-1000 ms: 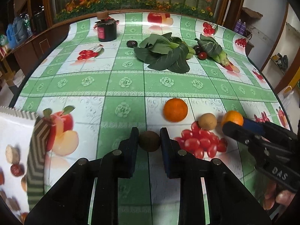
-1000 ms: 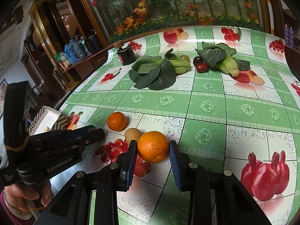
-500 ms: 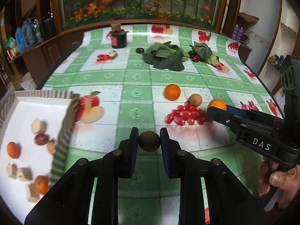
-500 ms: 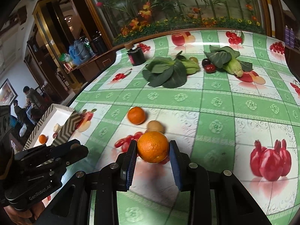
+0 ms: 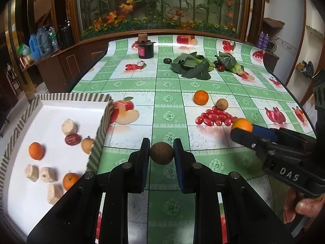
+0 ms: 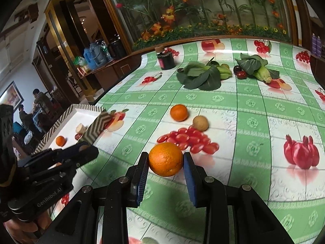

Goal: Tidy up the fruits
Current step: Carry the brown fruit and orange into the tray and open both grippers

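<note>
At the counter's left edge, the white tray (image 5: pixel 50 120) with striped walls already holds two small oranges, a dark red fruit, a pale round fruit and several beige chunks, probably cut pieces; the view is too small to confirm. The left tool (image 5: pixel 161 154) is closed on a brown round fruit (image 5: pixel 161 154), held above the counter just right of the tray wall. Mid-counter, one small orange (image 5: pixel 201 97) and a tan fruit (image 5: pixel 222 104) remain unsorted. The right tool (image 6: pixel 165 160) is closed on a large orange (image 6: pixel 165 159), held clear of the counter (image 6: pixel 254 105). Judgement: sorting is partly complete; two fruits in transit, two remaining. Legible markings: "DAS" on the right tool body, "GenRobot.AI" on the left.
</note>
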